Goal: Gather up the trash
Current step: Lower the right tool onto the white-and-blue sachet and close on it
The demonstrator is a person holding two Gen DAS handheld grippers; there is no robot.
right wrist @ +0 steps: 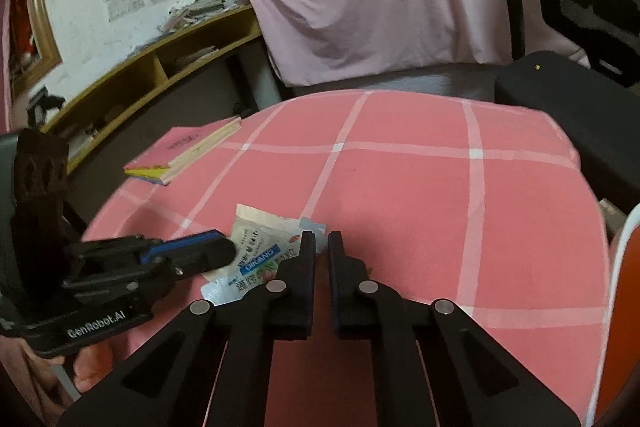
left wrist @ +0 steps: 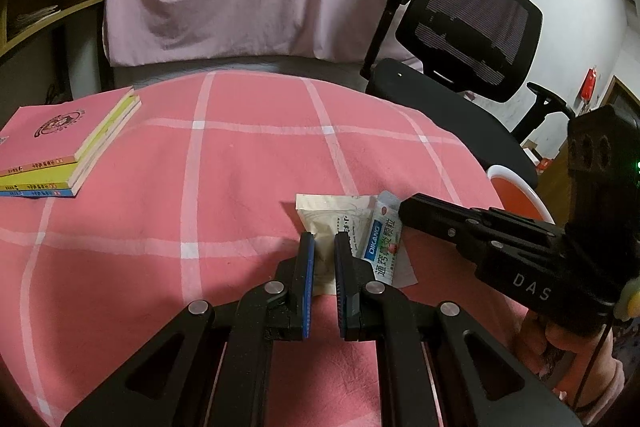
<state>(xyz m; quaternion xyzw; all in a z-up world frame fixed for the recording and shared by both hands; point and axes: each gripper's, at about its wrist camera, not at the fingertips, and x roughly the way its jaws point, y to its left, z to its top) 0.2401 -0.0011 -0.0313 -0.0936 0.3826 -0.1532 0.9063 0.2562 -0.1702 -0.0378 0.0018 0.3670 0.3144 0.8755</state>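
Table (left wrist: 248, 187) covered by pink cloth with a white check grid, some wrinkles. Directly on it: stack of books (left wrist: 60, 143), pink cover on top, yellow and blue ones under, lying far left of the left tool (left wrist: 325, 239) near the cloth's far-left edge. Cream sachet (left wrist: 332, 217) lies flat just ahead of that tool's tips and runs back between them. White-blue DIKANG sachet (left wrist: 382, 247) lies just right of the cream one, overlapping it, with a white paper scrap under its near end.

Both black two-finger grippers angle down. Left gripper (left wrist: 324, 241) is clamped on something pale, the right gripper (right wrist: 322, 241) sits pinched shut at its 3 o'clock, nearly touching.
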